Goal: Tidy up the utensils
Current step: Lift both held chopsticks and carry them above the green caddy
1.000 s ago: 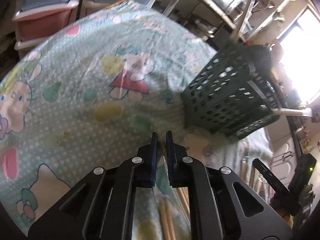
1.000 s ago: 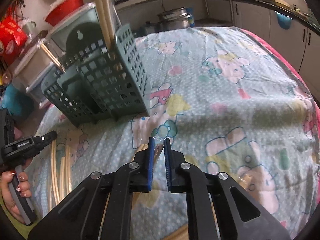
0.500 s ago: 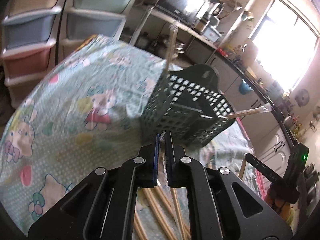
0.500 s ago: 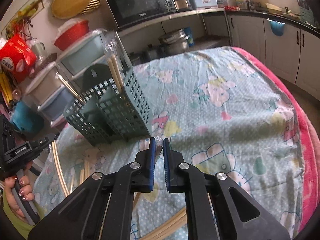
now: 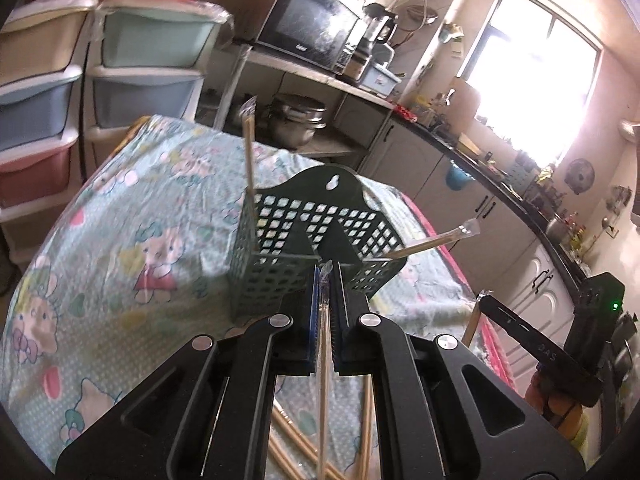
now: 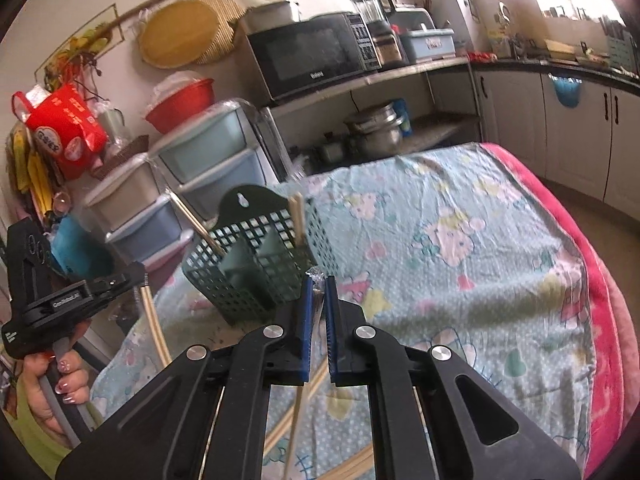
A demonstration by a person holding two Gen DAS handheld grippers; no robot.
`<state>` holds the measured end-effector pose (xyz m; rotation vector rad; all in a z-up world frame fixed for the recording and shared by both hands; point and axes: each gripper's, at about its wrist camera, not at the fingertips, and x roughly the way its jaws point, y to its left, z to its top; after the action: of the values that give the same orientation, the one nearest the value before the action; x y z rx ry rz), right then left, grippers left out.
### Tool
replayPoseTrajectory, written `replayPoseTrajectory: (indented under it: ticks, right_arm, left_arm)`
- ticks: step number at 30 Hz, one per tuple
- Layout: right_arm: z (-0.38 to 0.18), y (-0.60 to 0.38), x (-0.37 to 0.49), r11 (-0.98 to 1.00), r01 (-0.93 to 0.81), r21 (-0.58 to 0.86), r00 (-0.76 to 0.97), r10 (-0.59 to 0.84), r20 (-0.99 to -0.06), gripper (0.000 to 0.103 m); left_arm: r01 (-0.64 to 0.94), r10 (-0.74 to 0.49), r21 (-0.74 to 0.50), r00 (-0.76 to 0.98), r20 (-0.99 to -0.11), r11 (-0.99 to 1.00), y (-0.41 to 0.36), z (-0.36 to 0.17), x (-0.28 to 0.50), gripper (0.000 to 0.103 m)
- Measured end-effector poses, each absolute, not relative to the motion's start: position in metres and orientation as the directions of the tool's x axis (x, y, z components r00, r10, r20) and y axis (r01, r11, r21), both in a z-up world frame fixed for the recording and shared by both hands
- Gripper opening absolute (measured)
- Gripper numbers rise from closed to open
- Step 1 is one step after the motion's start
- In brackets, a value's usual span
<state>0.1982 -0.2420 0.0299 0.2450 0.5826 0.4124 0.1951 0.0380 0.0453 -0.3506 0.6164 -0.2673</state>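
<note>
A dark green slotted utensil basket (image 5: 316, 236) stands on the cartoon-print tablecloth (image 5: 120, 240). One wrapped chopstick (image 5: 249, 152) stands upright in it and another (image 5: 432, 242) leans out to the right. My left gripper (image 5: 326, 270) is shut on a plastic-wrapped pair of chopsticks (image 5: 322, 380) that hangs below it, just short of the basket. My right gripper (image 6: 319, 282) is shut on another wrapped chopstick (image 6: 296, 412), also hanging, in front of the basket (image 6: 256, 264). Each view shows the other gripper (image 6: 80, 300) off to the side.
Several loose chopsticks (image 5: 288, 452) lie on the cloth near the front edge. Stacked plastic drawers (image 5: 140, 80), a microwave (image 5: 308, 24) on a shelf and pots (image 6: 376, 132) stand behind the table. A red blanket edge (image 6: 600, 320) borders the right side. A hand (image 6: 60, 380) holds the left gripper's handle.
Both grippers have risen off the cloth, each lifting its chopsticks. Both views have swung up from the tablecloth to the basket and the kitchen behind it.
</note>
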Motion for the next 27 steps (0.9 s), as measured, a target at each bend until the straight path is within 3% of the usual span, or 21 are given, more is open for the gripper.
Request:
replayPoseTrajectory:
  ticks: [27]
  right_arm:
    - [0.106, -0.212, 0.181, 0.867, -0.428, 0.256, 0.807, 0.494, -0.323, 0.006]
  left_arm:
    - [0.287, -0.428, -0.367, 0.809, -0.402, 0.885, 0.011, 0.104, 0.202, 0.002]
